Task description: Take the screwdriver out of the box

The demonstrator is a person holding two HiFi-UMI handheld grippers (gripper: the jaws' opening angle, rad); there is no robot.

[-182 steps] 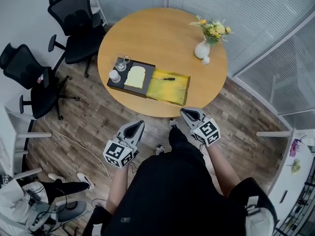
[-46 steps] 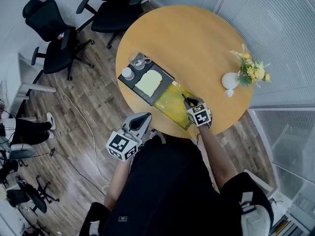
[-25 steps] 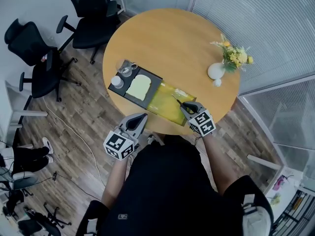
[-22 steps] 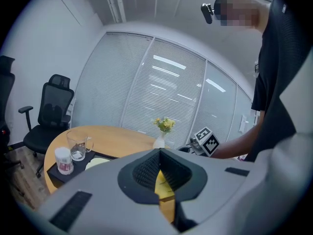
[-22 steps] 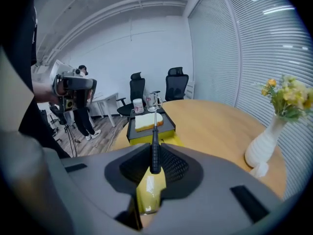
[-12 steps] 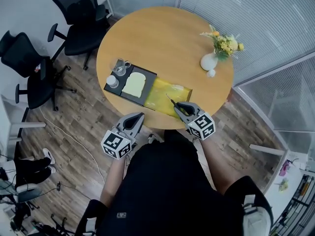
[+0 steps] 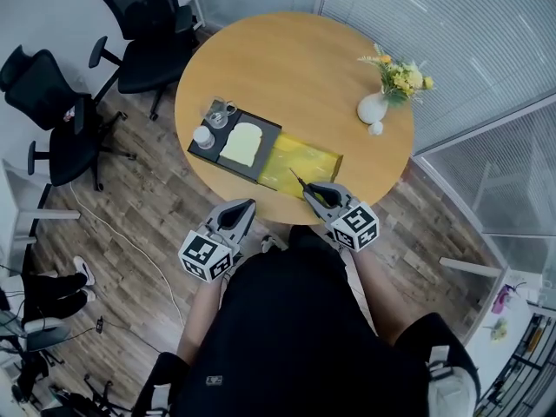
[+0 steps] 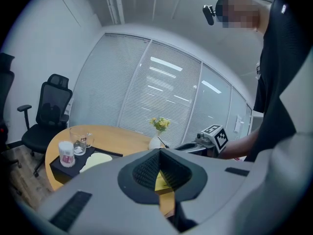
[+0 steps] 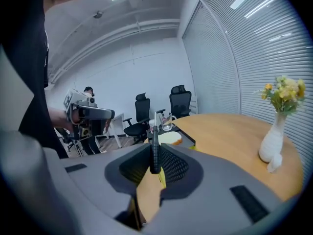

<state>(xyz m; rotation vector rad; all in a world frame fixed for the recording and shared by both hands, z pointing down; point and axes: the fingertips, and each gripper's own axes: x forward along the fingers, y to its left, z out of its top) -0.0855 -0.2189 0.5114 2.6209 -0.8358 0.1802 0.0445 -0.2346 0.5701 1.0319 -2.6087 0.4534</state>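
Note:
The screwdriver (image 7: 304,184), black-handled with a thin metal shaft, is clamped in my right gripper (image 7: 314,191), which is shut on its handle. It hangs in the air over the table's near edge, the shaft pointing toward the open yellow box (image 7: 309,156). In the right gripper view the screwdriver (image 9: 154,151) stands upright between the pads. My left gripper (image 7: 241,207) hovers off the table's near-left edge, shut with nothing in it. In the left gripper view its pads (image 8: 146,173) meet, and the right gripper (image 8: 193,146) shows beyond.
A black tray (image 7: 201,151) beside the yellow box carries a bread slice (image 7: 241,142), a white cup (image 7: 202,135) and a glass (image 7: 216,109). A white vase with flowers (image 7: 372,107) stands at the round table's (image 7: 295,59) right. Office chairs (image 7: 143,24) stand at the left.
My right gripper has lifted the screwdriver out of the yellow box and drawn it back toward the table's near edge. The left gripper has hardly moved.

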